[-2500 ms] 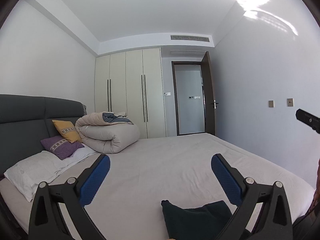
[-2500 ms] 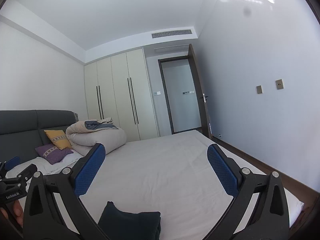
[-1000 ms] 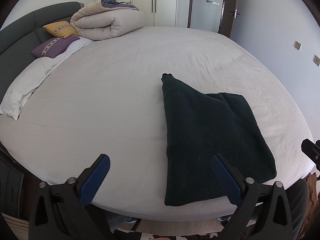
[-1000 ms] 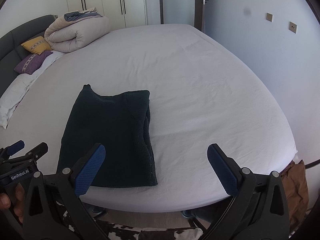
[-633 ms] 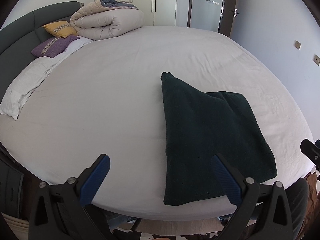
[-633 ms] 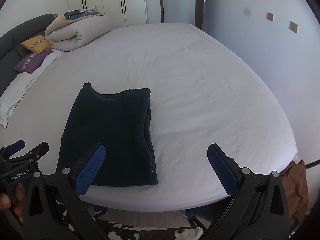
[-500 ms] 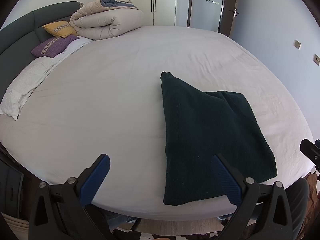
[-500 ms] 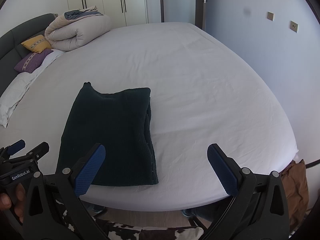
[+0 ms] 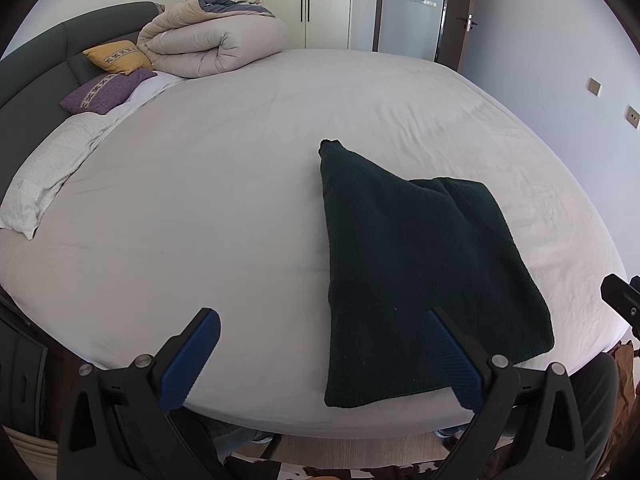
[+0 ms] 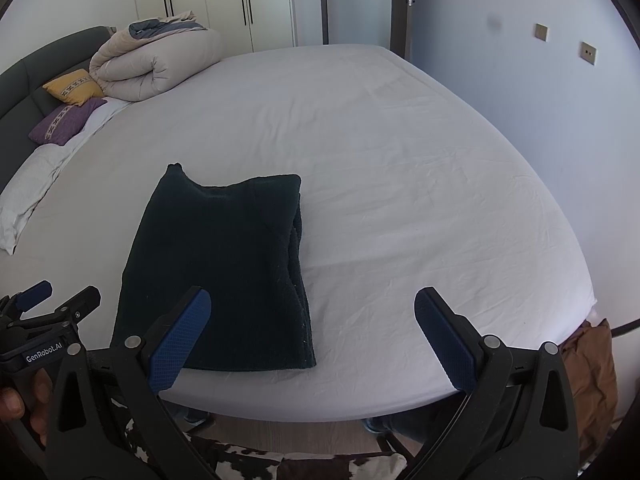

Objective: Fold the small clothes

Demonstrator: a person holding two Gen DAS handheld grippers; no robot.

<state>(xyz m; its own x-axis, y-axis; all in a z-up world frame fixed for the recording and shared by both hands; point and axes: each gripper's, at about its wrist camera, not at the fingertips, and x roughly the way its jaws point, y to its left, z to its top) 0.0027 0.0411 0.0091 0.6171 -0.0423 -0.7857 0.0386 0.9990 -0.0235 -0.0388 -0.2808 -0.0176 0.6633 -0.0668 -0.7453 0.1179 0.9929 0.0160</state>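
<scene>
Currently a dark green knitted garment [image 9: 420,276] lies folded flat on the bed [image 9: 224,184], near the bed's front edge. Seen from the right wrist camera, the same garment [image 10: 224,264] forms a rough rectangle, with thicker stacked layers along its right side and a small pointed corner sticking up at the far left. The white sheet around it shows only light creases.

The left gripper [image 9: 320,354] hangs above the near edge of the bed with its jaws spread wide and nothing between them; its right blue pad [image 9: 452,360] overlaps the garment's near corner in the view, though I cannot tell whether it touches the cloth. The right gripper [image 10: 312,338] is likewise spread wide and holds nothing, its left pad [image 10: 178,338] appearing over the garment's near edge. In the right wrist view the left gripper's black body shows at the lower left, held by a hand [image 10: 24,404].

At the far end of the bed, a rolled beige duvet [image 9: 212,46] sits against the dark headboard [image 9: 36,64], with a yellow cushion [image 9: 116,56], a purple cushion [image 9: 106,92] and a white pillow [image 9: 44,176] just beside it. Behind stand pale wardrobe doors [image 10: 224,4] and an open doorway [image 10: 360,4].
</scene>
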